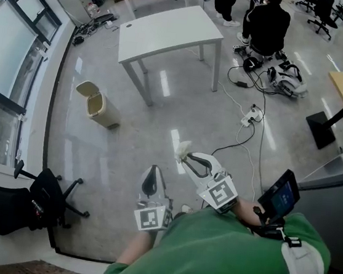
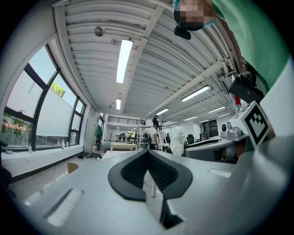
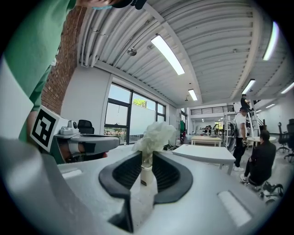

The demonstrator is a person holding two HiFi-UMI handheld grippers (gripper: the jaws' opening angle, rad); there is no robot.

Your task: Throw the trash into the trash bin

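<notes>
Your right gripper (image 3: 147, 158) is clamped on the trash (image 3: 155, 132), a crumpled white wad. Its lower end is hidden between the pads, and you can't tell what it's made of. Your left gripper (image 2: 148, 153) has its jaws together with nothing in them. In the head view your green shirt (image 1: 231, 258) covers both forearms. The bin (image 1: 99, 104) stands on the floor, well apart from the trash, near the table (image 1: 172, 31). Its lid seems tipped open, though it shows too small to be sure.
</notes>
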